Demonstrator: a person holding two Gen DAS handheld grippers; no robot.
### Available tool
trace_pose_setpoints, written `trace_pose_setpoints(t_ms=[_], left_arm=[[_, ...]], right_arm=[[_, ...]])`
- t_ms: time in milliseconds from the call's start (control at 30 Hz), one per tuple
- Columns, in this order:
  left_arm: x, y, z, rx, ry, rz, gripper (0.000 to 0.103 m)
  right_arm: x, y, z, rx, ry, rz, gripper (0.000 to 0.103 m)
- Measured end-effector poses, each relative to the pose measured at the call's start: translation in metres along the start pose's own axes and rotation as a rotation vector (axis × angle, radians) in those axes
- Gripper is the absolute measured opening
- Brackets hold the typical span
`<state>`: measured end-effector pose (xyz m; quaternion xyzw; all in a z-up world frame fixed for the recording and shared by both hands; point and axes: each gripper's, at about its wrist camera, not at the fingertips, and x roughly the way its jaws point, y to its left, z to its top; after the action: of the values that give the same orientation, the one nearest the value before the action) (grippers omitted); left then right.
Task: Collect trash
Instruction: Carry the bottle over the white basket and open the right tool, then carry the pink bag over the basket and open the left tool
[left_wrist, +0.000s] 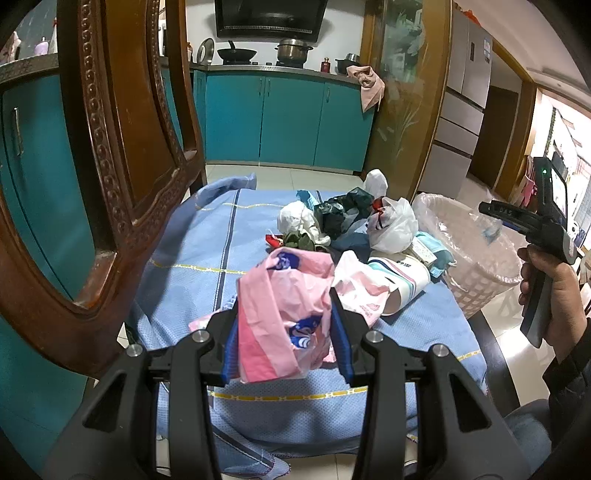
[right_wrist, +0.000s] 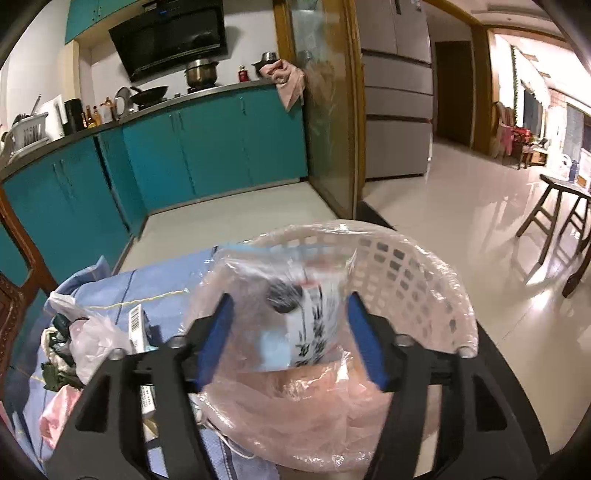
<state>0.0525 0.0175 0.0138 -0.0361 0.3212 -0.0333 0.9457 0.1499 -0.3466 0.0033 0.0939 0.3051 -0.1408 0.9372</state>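
Pink bag (left_wrist: 284, 317) sits clamped in the left gripper (left_wrist: 284, 321) jaws — right gripper (right_wrist: 290, 332) jaws spread wide, empty, over the lined basket (right_wrist: 417, 273).

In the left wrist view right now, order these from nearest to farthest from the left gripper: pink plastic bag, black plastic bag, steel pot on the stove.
1. Pink plastic bag: between the left gripper's fingers, on the blue cloth.
2. Black plastic bag: mid-table, in the trash pile, slightly right.
3. Steel pot: on the stove at the back wall, far beyond the table.
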Motion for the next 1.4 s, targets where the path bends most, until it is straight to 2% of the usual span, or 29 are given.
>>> trace_pose_setpoints(t_ms=[133,267,367,467,700,800,900,967,1100,1233,1300,1333,1367,1400], left_arm=[[0.001,0.001,0.0,-0.004,0.001,0.003,0.042],[0.005,0.001,-0.002,-0.003,0.008,0.013,0.042],[0.006,0.0,-0.003,-0.002,0.015,0.011,0.042],[0.008,-0.007,-0.003,0.01,0.02,0.004,0.042],[0.012,-0.035,0.01,0.047,0.025,-0.031,0.042],[0.021,-0.067,0.026,0.089,0.022,-0.075,0.042],[0.038,-0.116,0.051,0.114,0.035,-0.199,0.042],[0.05,-0.15,0.066,0.153,0.021,-0.244,0.042],[0.084,-0.22,0.095,0.238,0.027,-0.325,0.042],[0.116,-0.265,0.113,0.28,0.047,-0.373,0.043],[0.135,-0.279,0.117,0.292,0.079,-0.385,0.047],[0.14,-0.281,0.118,0.292,0.089,-0.384,0.055],[0.144,-0.282,0.117,0.292,0.087,-0.371,0.073],[0.144,-0.279,0.118,0.291,0.07,-0.353,0.082]], right_arm=[[-0.038,0.016,-0.005,-0.013,-0.061,0.032,0.083],[-0.095,0.033,-0.035,-0.027,-0.109,0.129,0.092],[-0.115,0.056,-0.056,-0.108,-0.12,0.128,0.093],[-0.123,0.06,-0.063,-0.137,-0.115,0.151,0.093],[-0.117,0.045,-0.054,-0.076,-0.104,0.147,0.093],[-0.12,0.035,-0.054,-0.044,-0.111,0.136,0.093],[-0.117,0.017,-0.051,0.01,-0.12,0.105,0.093],[-0.116,0.002,-0.049,0.058,-0.129,0.064,0.093],[-0.111,-0.027,-0.047,0.157,-0.147,0.001,0.093],[-0.106,-0.037,-0.049,0.186,-0.136,-0.012,0.093],[-0.103,-0.037,-0.049,0.187,-0.13,-0.009,0.093],[-0.103,-0.037,-0.048,0.186,-0.129,-0.009,0.093],[-0.102,-0.036,-0.048,0.183,-0.128,-0.008,0.093],[-0.101,-0.036,-0.048,0.18,-0.125,-0.005,0.093]])
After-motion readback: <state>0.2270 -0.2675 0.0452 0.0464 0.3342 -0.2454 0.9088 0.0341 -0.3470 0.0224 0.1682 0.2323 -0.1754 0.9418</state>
